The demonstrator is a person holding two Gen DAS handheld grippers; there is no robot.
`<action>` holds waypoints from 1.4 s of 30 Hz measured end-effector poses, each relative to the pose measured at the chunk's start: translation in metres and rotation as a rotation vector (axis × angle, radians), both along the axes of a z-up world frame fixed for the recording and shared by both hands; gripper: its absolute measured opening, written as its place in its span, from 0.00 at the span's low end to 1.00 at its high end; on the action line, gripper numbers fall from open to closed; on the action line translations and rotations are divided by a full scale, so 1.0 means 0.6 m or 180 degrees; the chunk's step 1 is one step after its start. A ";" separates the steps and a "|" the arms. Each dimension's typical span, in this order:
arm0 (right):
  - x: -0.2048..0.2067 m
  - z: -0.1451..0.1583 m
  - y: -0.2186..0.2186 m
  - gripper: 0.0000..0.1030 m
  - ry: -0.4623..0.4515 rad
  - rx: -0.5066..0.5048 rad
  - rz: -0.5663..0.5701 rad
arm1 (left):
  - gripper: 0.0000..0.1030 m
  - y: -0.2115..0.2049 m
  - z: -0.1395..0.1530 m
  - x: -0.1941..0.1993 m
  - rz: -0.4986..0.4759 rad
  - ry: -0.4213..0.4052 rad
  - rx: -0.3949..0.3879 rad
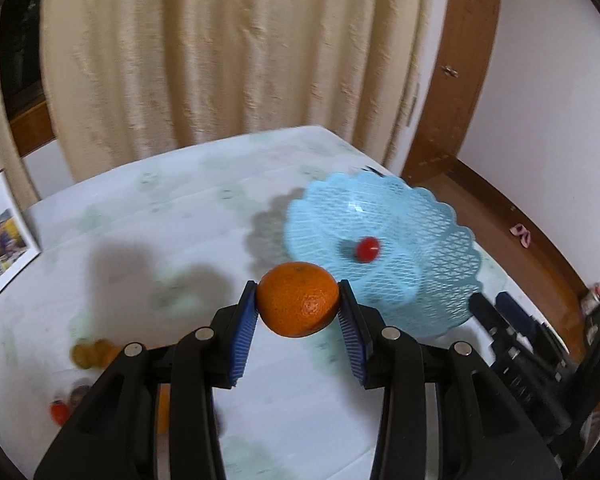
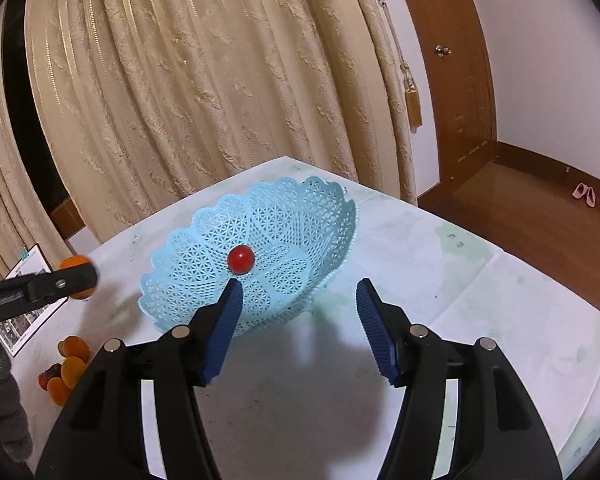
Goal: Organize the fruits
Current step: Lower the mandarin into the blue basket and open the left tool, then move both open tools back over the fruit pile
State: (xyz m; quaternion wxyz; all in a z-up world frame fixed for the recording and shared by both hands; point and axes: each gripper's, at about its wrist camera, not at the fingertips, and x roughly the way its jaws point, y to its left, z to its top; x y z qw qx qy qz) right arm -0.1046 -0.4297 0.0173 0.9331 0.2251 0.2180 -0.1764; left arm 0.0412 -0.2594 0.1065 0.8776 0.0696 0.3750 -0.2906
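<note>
From the left wrist view, your left gripper (image 1: 299, 300) is clamped on a mandarin orange (image 1: 298, 299), its blue ribbed pads (image 1: 244, 332) pressing the fruit's two sides. The fruit appears to be held above a table under a pale patterned cloth (image 1: 160, 216). Just beyond it and to the right sits a light blue lattice basket (image 1: 416, 240) with a scalloped rim, and one small red fruit, perhaps a cherry tomato (image 1: 367, 249), lies on its floor. At the near left, blurred, a small heap of orange and red fruits (image 1: 88, 364) waits on the cloth. A printed card (image 1: 0, 240) leans at the far left.

From the right wrist view, your right gripper (image 2: 299, 292) stands with its jaws wide apart and nothing between them, near the basket's (image 2: 320, 208) near rim. The red fruit (image 2: 241, 259) rests near the basket's middle. At the left edge the left gripper (image 2: 60, 280) shows with the mandarin orange (image 2: 76, 264) behind its finger, left of the basket and not yet over it. The heap (image 2: 66, 372) lies near left.

To finish this step well, carry the mandarin right until it is over the basket's centre, lower it close to the floor, then part the jaws gently so it does not roll or knock the red fruit. Keep the right gripper away from the rim; the light basket would likely slide if nudged.
</note>
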 end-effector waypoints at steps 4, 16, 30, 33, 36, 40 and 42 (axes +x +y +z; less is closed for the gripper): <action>-0.002 0.000 -0.002 0.59 0.0009 -0.0006 -0.0077 | 0.39 -0.052 -0.013 0.001 -0.0084 0.0043 0.0040; -0.004 -0.003 -0.012 0.67 -0.0014 0.0065 -0.0114 | 0.75 -0.078 -0.028 0.008 0.0044 -0.0036 0.0108; 0.003 0.009 0.017 0.73 0.0040 -0.0203 -0.0073 | 0.91 -0.015 0.000 -0.010 0.0493 -0.0569 0.0394; 0.005 0.009 0.026 0.73 0.0085 -0.0261 -0.0039 | 0.91 0.006 -0.003 -0.015 0.0571 -0.0579 0.0412; 0.007 0.012 0.035 0.73 0.0122 -0.0303 -0.0014 | 0.91 0.030 -0.008 -0.017 0.0651 -0.0589 0.0482; 0.007 0.018 0.048 0.73 0.0135 -0.0334 0.0037 | 0.91 0.062 -0.012 -0.023 0.0745 -0.0630 0.0549; 0.006 0.022 0.058 0.73 0.0135 -0.0362 0.0076 | 0.91 0.081 -0.014 -0.025 0.0792 -0.0628 0.0558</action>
